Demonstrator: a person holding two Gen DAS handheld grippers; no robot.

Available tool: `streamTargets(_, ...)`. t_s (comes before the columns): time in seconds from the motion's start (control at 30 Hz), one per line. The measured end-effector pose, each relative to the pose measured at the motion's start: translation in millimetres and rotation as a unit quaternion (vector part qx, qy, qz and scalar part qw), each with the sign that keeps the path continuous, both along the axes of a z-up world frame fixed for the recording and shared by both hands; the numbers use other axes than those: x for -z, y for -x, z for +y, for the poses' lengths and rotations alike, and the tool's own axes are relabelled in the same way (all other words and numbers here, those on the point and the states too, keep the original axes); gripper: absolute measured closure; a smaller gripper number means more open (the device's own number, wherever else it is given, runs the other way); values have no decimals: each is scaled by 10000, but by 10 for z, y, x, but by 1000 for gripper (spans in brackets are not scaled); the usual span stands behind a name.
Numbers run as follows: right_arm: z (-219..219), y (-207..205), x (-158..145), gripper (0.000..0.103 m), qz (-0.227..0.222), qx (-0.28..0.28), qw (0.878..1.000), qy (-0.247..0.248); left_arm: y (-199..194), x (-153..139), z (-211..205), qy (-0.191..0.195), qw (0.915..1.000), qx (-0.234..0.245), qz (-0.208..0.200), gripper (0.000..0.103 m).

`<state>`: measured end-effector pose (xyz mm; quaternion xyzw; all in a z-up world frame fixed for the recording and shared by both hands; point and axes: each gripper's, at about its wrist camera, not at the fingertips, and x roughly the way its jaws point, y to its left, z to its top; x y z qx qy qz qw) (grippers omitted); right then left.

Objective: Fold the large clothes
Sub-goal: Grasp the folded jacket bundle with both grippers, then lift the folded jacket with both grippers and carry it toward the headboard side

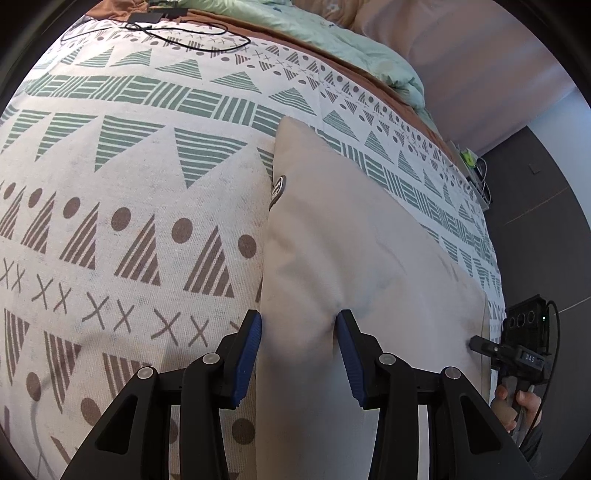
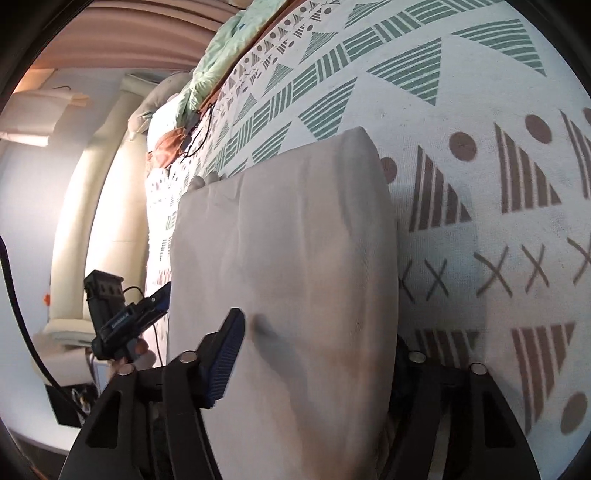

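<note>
Garment: a beige folded garment lies flat on the bed, forming a long strip that runs from the near edge toward the middle of the patterned cover; a small round dark badge shows at its left fold edge.
Bed: the bedspread, white with green striped triangles, brown triangles, dots and crosses, carries the garment.
Left gripper: the left gripper has its blue-padded fingers spread apart, one at the garment's left edge and the other pressing into the cloth, with a span of fabric between them; the cloth dimples at the right pad.
Right gripper: the right gripper is at the garment's near end in the right wrist view; only its left blue pad shows, resting against the cloth, while the other finger is hidden behind the fabric, so whether it pinches the cloth cannot be told.
Right gripper, seen from the left: a black tool at the garment's far right edge, with a hand on its handle.
Left gripper, seen from the right: a black tool beside the garment's left edge.
Far end of bed: a pale green quilt and a black cable lie well apart from the garment.
</note>
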<state>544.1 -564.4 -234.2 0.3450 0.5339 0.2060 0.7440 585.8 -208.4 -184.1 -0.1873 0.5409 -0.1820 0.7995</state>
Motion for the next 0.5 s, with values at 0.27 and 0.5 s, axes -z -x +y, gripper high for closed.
streamTargets(0.27,39,109,-151,84,-242,158,9988,394,102,10,-65,-49,9996,-62,-262,80)
streamTargets(0.5,297,376,-739,89,-731,129,9942,784,307,-365,-54,-198,9986,-115,-486,95)
